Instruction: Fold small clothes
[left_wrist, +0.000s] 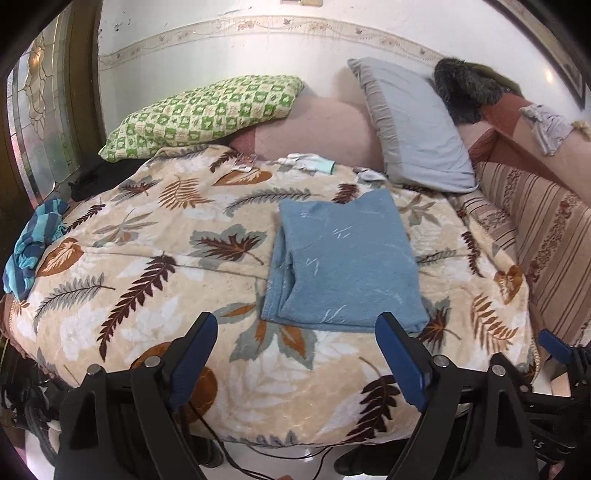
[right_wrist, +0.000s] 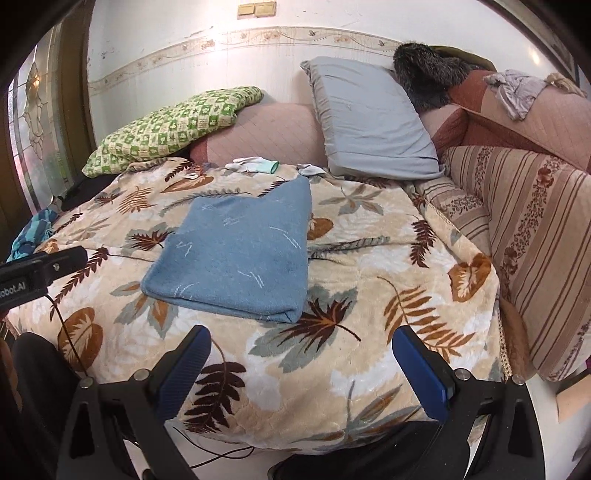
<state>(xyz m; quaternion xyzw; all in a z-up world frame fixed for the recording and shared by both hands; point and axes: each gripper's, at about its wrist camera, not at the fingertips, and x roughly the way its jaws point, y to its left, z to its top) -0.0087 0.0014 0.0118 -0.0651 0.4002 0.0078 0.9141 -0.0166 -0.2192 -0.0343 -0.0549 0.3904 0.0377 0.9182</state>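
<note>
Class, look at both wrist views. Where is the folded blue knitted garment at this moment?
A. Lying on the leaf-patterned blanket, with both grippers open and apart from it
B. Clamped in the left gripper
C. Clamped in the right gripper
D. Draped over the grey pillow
A: the folded blue knitted garment lies flat on the leaf-patterned blanket, while the left gripper and right gripper stand open short of it, holding nothing.

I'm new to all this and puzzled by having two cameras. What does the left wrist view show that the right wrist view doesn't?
Only the left wrist view shows the striped blue cloth in full and the right tongs' blue tip at its edge. Only the right wrist view shows the wall switches and the left device's black body. Both show the folded blue garment on the leaf-print blanket, the grey pillow, and open tongs holding nothing.
</note>
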